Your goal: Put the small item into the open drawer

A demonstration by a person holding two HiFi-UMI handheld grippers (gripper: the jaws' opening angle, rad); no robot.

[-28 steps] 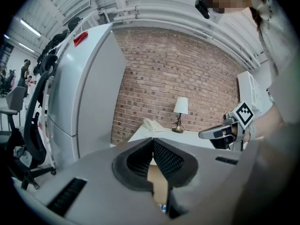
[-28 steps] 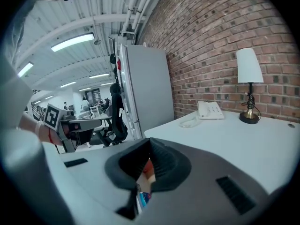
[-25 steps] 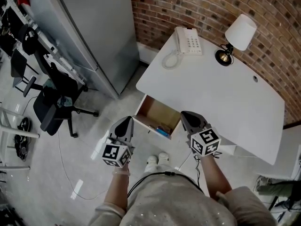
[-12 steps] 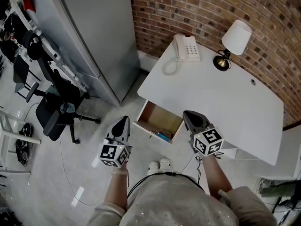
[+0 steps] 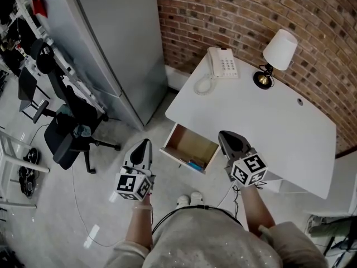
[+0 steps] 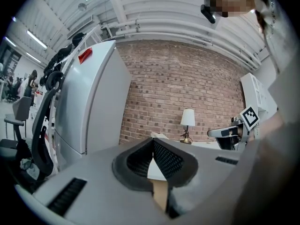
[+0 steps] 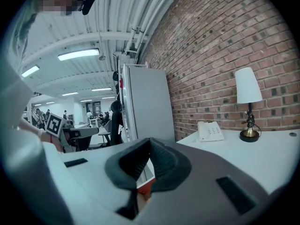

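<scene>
White desk, open drawer unchanged

I judge this an office-type workspace set up inside a large industrial hall. Grounds: a white desk with a drawer stands against a bare brick wall. It carries a corded telephone and a table lamp. Beside it are a tall grey cabinet and a black swivel chair on a pale hard floor. Overhead I note strip lights and exposed pipes.
</scene>
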